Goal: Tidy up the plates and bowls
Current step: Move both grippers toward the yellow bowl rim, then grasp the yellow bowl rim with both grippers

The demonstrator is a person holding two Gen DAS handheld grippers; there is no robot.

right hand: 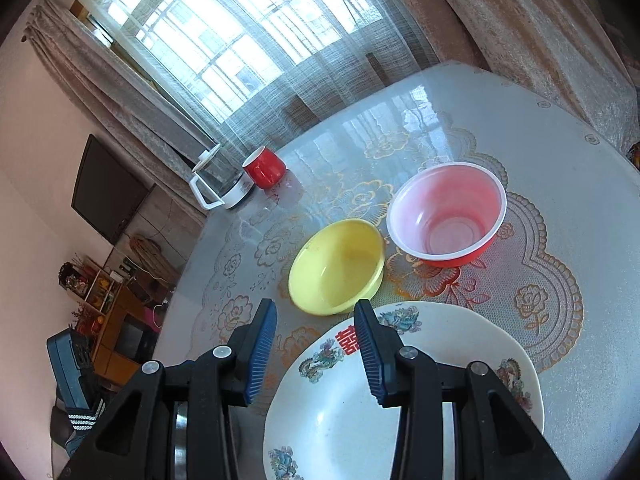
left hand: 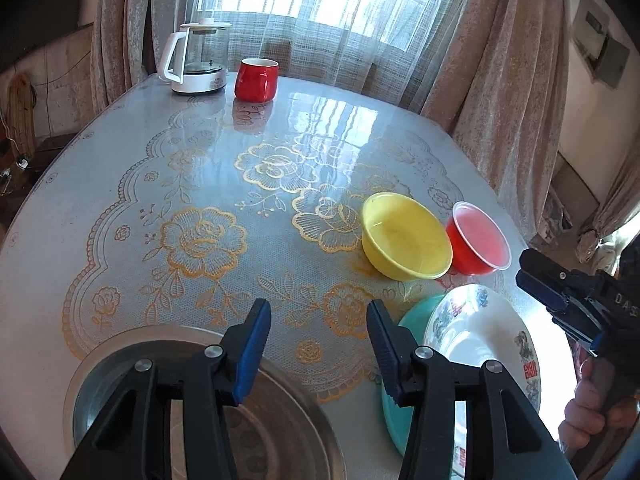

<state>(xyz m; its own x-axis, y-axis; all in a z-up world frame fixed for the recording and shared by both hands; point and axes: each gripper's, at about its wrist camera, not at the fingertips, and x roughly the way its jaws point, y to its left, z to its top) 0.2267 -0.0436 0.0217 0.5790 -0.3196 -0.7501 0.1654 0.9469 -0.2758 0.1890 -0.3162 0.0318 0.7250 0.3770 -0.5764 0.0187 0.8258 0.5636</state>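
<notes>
Between steps: left gripper and right gripper both released, nothing held. White plate sits on teal plate at counter's near edge; yellow bowl touches red bowl behind. Metal plate apart. Next, likely: nest bowls by gripping one rim.

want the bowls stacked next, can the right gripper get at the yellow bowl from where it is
Probably yes. The right gripper is open and empty, and the yellow bowl sits just beyond its fingers, with nothing between them; the white plate lies off to one side.
</notes>
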